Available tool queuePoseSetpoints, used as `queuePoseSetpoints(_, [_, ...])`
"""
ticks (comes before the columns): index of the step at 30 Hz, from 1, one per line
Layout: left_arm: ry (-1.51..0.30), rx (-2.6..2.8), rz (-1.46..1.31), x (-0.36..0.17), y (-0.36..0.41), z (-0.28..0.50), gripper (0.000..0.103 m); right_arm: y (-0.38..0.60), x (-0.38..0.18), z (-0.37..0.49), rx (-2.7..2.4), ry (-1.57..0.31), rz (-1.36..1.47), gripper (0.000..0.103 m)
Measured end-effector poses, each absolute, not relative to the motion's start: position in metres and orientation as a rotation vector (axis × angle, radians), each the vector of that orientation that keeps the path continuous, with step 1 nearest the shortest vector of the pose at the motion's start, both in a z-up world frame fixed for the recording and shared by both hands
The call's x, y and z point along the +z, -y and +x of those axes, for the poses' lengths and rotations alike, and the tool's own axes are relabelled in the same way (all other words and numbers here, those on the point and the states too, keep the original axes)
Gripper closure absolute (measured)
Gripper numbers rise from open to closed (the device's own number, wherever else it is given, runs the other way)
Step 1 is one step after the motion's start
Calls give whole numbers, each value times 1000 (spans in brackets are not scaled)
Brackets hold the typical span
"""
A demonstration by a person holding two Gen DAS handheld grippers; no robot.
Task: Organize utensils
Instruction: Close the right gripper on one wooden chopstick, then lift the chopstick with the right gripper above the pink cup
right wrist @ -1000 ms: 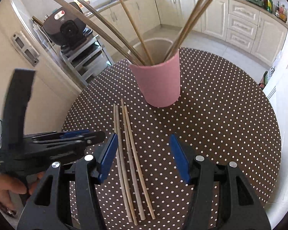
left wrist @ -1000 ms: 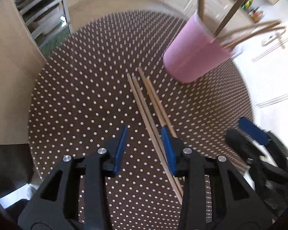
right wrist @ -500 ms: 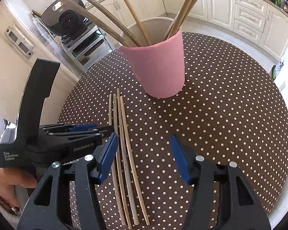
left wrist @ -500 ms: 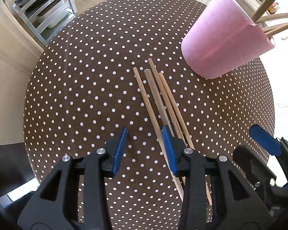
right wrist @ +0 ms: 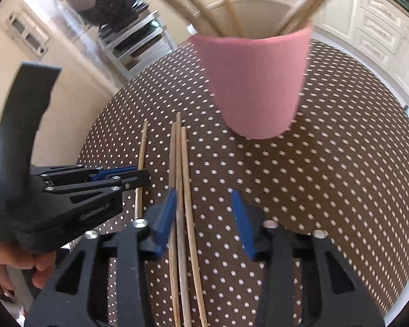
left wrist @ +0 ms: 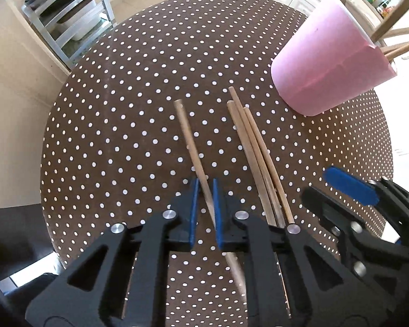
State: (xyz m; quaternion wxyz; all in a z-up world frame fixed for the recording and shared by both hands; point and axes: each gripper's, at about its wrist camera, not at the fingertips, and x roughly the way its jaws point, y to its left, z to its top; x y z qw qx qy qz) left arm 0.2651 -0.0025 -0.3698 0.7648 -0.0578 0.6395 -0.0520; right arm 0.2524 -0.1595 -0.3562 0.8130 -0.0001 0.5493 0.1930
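Four wooden chopsticks lie on the brown dotted round table (left wrist: pixel 117 114). My left gripper (left wrist: pixel 204 209) is shut on a single chopstick (left wrist: pixel 189 141), which sits apart to the left of the other three chopsticks (left wrist: pixel 255 147). In the right wrist view, my right gripper (right wrist: pixel 204 218) straddles those three chopsticks (right wrist: pixel 181 163). Its jaws are closing, the sticks lie by the left pad, and the right pad is clear of them. The pink cup (right wrist: pixel 256 81) stands just beyond, holding several long wooden utensils. The left gripper (right wrist: pixel 133 175) also shows there on the single chopstick (right wrist: pixel 142 150).
A metal shelf rack (left wrist: pixel 68 19) stands past the table's far left edge with a dark appliance (right wrist: pixel 106 0) on top. Cream kitchen cabinets (right wrist: pixel 381 27) line the back right. A person's hand (right wrist: pixel 41 267) grips the left tool. The right gripper (left wrist: pixel 331 190) is close beside the left.
My left gripper shut on one chopstick, which now sits apart to the left of the rest. The right gripper sank closer over the other three and its jaws narrowed.
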Motion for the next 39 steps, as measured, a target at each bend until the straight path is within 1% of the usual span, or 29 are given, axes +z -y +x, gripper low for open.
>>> queuePoseSetpoints(4, [-1393,-116,-182,-373,-14,265,96,142,-364,264,437,-1199,-54,78])
queuePoseSetpoints(8, [-1395,-119,-192,-374,-18,266,96,135,-373,274,434,-1241,-61,82])
queuePoseSetpoints(9, [-1394,-119,-194,-374,-18,266,96,133,-373,276,433,-1240,-76,85])
queuePoseSetpoints(13, [-1395,-113,-222,-375,-22,268,96,123,-376,285,431,-1248,-119,89])
queuePoseSetpoints(21, [-1409,-97,-220,-379,-25,275,96,104,-383,305,426,-1273,-161,89])
queuePoseSetpoints(23, [-1405,-104,-201,-378,-22,273,97,104,-385,307,420,-1271,-165,94])
queuePoseSetpoints(24, [-1405,-107,-189,-376,-19,271,97,106,-385,307,420,-1276,-152,96])
queuePoseSetpoints(26, [-1401,-109,-195,-371,-13,269,97,115,-384,308,431,-1296,-108,98])
queuePoseSetpoints(29, [-1382,-113,-207,-362,-11,264,97,121,-377,303,440,-1281,-81,98])
queuePoseSetpoints(39, [-1200,-170,-182,-301,-18,242,97,133,-326,274,486,-1152,33,98])
